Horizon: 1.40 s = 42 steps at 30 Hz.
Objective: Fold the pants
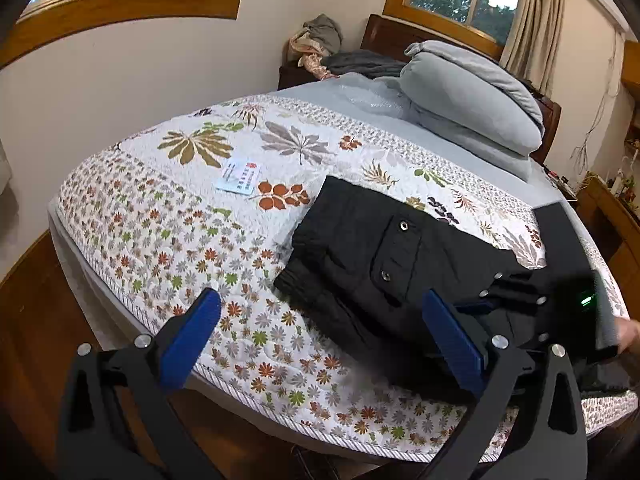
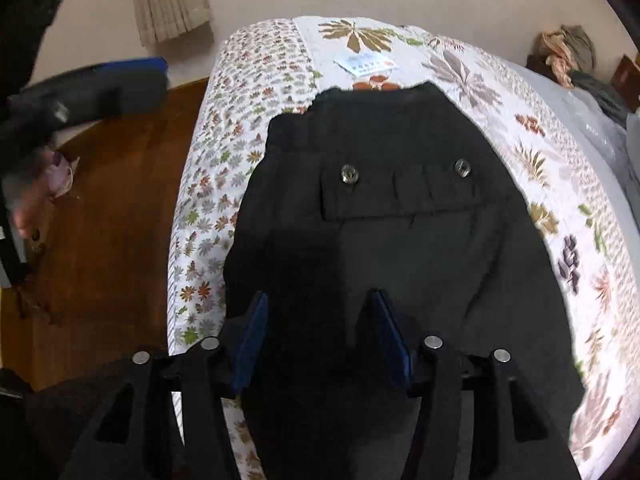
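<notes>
The black pants (image 1: 360,256) lie folded on the floral quilt (image 1: 168,216), near the bed's front edge, with a pocket flap and two snap buttons facing up. My left gripper (image 1: 326,320) hovers open and wide over the quilt beside the pants' left end, with nothing between its blue pads. In the right wrist view my right gripper (image 2: 320,320) points down over the near part of the pants (image 2: 400,240). Its jaws stand about half open and its pads press on no cloth. The right gripper's black frame (image 1: 520,300) shows above the pants' right end.
A small printed card (image 1: 238,178) lies on the quilt beyond the pants. Folded grey bedding (image 1: 472,96) is stacked at the head of the bed. The wooden floor (image 2: 112,200) lies past the bed's edge. A nightstand holds bundled clothes (image 1: 316,40).
</notes>
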Available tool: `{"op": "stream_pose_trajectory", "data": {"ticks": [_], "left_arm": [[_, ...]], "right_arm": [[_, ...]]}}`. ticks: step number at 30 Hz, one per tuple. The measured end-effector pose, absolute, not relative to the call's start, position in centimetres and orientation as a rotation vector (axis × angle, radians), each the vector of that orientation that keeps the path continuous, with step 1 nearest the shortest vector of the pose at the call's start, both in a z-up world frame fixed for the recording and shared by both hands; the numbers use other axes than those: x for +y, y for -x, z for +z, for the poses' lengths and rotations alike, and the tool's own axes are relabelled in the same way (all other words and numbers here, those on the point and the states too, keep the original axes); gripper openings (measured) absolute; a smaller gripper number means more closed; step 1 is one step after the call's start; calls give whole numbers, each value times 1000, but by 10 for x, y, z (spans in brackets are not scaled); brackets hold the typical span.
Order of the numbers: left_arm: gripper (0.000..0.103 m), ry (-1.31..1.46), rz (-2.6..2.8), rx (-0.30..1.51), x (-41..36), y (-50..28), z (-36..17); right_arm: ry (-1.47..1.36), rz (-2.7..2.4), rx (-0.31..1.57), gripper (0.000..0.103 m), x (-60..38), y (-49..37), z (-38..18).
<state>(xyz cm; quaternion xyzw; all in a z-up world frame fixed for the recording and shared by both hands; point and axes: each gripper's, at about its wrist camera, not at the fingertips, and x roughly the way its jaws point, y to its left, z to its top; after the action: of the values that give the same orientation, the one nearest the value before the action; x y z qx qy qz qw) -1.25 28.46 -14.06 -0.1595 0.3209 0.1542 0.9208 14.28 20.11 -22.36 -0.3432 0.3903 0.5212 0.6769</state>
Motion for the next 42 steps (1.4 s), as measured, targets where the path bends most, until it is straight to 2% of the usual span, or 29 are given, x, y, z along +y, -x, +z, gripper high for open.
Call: {"op": "stream_pose_trajectory", "data": {"ticks": [8,10,12,13,14,15,17,22,26,28,29,30,31,32,35,42], "left_arm": [[100,370,329,656,293,19,-144],[101,373,329,660,294,20,-146],[101,370,333,666,295,22,-148],[101,371,333,667,295,23,-148],[101,371,336,668,296,24,-148],[101,371,339,669,297,25,-148],[101,375,345,671,298,26,-149],[101,381,355,666,300,27,-148],[101,389,348,668,297,23,-147],[101,398,338,678,295,17,-147],[101,399,324,677,291,13,-145],[101,395,318,675,289,10,-143],[101,380,313,671,285,5,-139],[101,366,302,666,280,0,-135],[101,332,260,650,264,-17,-126],[101,221,91,651,183,-73,-120]], "right_arm": [[871,1141,804,59,203,-122,-231],[835,1137,819,52,202,-128,-230],[764,1150,869,39,198,-140,-227],[707,1166,906,31,195,-147,-224],[646,1181,952,14,193,-156,-222],[600,1197,982,9,189,-161,-219],[559,1223,992,6,185,-163,-213],[580,1286,975,5,186,-146,-207],[563,1263,1005,6,189,-144,-223],[546,1272,1012,16,188,-144,-227],[521,1278,1018,24,187,-144,-227],[477,1297,1041,37,183,-144,-223],[440,1322,1052,42,176,-143,-217],[410,1334,1045,42,169,-143,-212],[292,1296,1019,42,124,-147,-186],[161,791,984,43,-82,-170,-160]]}}
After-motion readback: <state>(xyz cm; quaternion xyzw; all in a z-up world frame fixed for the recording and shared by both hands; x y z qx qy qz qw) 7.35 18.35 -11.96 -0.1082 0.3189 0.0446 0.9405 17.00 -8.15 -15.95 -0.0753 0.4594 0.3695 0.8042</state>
